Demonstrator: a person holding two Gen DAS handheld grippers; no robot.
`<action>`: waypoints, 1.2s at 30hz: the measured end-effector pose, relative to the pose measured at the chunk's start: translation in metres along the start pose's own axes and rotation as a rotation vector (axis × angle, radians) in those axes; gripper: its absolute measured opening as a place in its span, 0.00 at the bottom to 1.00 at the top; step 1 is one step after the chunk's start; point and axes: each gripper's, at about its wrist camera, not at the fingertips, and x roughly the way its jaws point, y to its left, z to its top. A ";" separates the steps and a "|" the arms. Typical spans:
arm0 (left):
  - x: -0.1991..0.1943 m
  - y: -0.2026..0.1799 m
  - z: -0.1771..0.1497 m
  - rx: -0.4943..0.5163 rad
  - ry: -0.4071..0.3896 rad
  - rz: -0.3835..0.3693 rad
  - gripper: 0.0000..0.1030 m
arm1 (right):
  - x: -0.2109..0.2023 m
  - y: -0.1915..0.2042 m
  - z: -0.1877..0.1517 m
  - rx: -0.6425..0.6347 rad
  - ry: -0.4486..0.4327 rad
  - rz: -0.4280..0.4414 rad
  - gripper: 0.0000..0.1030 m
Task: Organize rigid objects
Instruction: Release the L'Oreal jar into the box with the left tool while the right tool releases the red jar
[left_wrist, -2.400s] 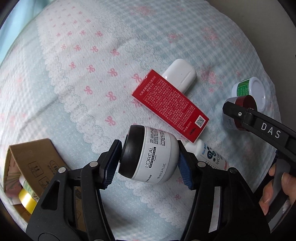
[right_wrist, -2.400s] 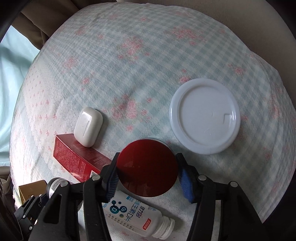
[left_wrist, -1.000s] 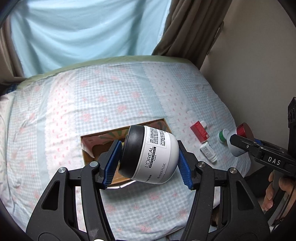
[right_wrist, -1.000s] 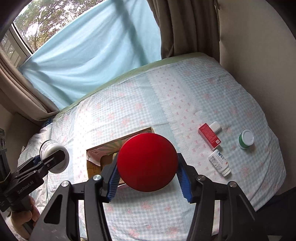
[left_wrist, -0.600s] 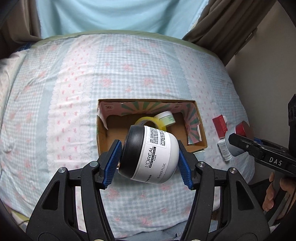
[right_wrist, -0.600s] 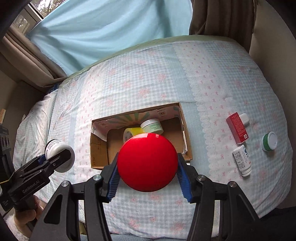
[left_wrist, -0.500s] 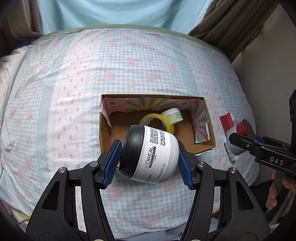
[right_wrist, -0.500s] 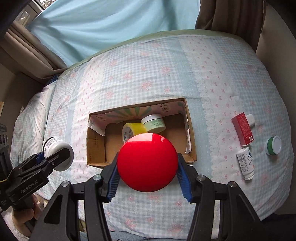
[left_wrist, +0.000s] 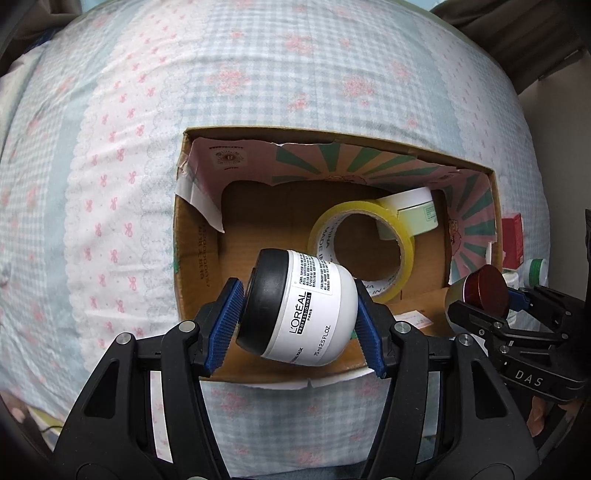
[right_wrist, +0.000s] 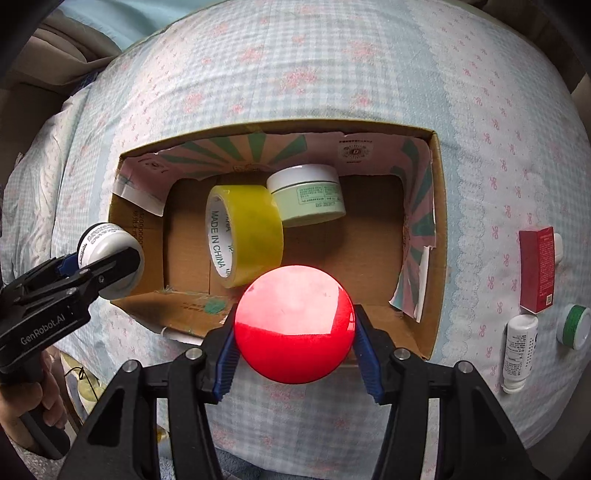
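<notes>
My left gripper (left_wrist: 299, 325) is shut on a white L'Oreal jar (left_wrist: 306, 306) with a black lid, held over the near edge of an open cardboard box (left_wrist: 195, 236). My right gripper (right_wrist: 295, 332) is shut on a red-lidded jar (right_wrist: 295, 323), held over the box's near wall (right_wrist: 413, 332). Each gripper shows in the other's view: the right one with its red-lidded jar (left_wrist: 484, 291), the left one with its white jar (right_wrist: 110, 254). Inside the box lie a yellow tape roll (right_wrist: 243, 236) and a pale green jar (right_wrist: 306, 199).
The box sits on a bed with a blue-and-pink checked cover (right_wrist: 332, 74). To the right of the box lie a red carton (right_wrist: 537, 269), a white bottle (right_wrist: 519, 354) and a green-and-white jar (right_wrist: 574, 326). A white case (right_wrist: 558, 247) peeks from behind the carton.
Both grippers have come down closer to the box with their jars. The box now fills much more of both views.
</notes>
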 end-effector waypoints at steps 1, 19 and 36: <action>0.006 0.000 0.005 0.001 0.007 0.008 0.53 | 0.006 -0.002 0.001 -0.006 0.012 -0.005 0.50; 0.043 -0.009 0.042 -0.012 0.047 0.045 0.98 | 0.039 -0.009 0.016 -0.070 0.024 -0.006 0.51; -0.014 -0.013 0.024 -0.001 -0.071 0.071 1.00 | 0.010 0.023 0.011 -0.145 -0.033 -0.062 1.00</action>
